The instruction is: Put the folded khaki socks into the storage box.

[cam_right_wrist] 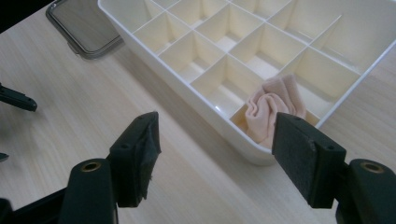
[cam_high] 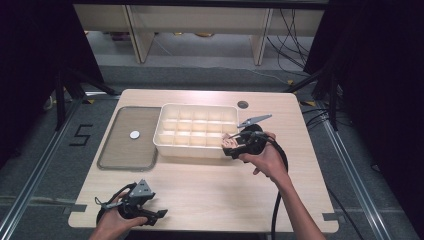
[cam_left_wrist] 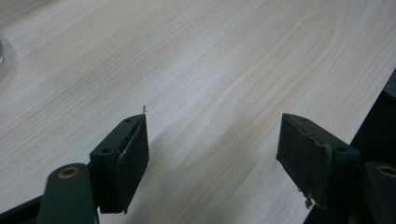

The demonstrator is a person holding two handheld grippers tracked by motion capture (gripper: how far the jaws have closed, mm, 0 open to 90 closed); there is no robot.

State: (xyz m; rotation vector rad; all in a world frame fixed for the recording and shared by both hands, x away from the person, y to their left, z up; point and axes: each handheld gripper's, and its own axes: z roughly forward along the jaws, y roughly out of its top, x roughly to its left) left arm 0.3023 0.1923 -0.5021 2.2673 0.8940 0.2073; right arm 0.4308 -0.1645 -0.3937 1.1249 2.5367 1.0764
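Note:
A white divided box (cam_high: 165, 131) with several compartments stands mid-table. A rolled pink cloth (cam_right_wrist: 273, 109) lies in its front right corner compartment (cam_high: 230, 143). My right gripper (cam_right_wrist: 215, 144) is open, held just outside that corner of the box with nothing between its jaws; in the high view the right gripper (cam_high: 229, 147) is at the box's front right end. My left gripper (cam_left_wrist: 212, 140) is open over bare wood near the table's front left edge, and it sits low at the left gripper (cam_high: 156, 216) position in the high view.
A clear rectangular lid (cam_high: 120, 150) lies flat to the left of the box, with a small white disc (cam_high: 134, 134) on it. A round cable hole (cam_high: 243, 104) is at the back. The table's front edge (cam_left_wrist: 373, 100) is close beside the left gripper.

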